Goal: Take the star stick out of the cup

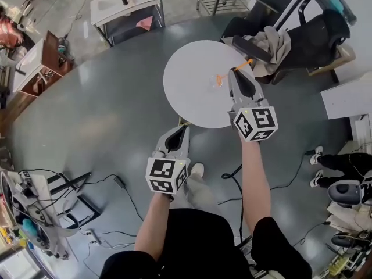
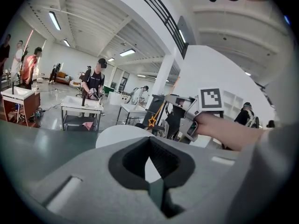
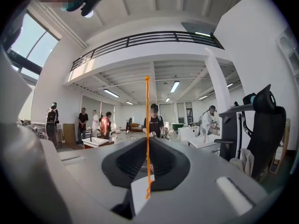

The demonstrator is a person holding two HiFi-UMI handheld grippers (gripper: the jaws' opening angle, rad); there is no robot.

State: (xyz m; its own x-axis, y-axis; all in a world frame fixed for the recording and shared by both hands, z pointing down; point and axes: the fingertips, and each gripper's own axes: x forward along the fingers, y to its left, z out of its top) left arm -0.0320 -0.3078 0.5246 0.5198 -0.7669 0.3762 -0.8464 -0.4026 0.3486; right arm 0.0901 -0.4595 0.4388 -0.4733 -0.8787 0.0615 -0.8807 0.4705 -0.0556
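over the right side of the round table is where the work sits, so we start there. the left gripper hangs at the table's near edge, jaws together and nothing in them. the right gripper is clamped tight on the thin shaft of the star stick, which runs straight between its pads. the clear cup stands toward the right edge, just beside that gripper's tip, and its outline is faint. the star end hangs below the grip and, as we read it, looks clear of the rim, though we can't be sure. to do this well we'd lift along the line of the shaft. we'd keep the squeeze firm so the stick can't swivel. we'd also keep the star off the light cup, which would likely tip.
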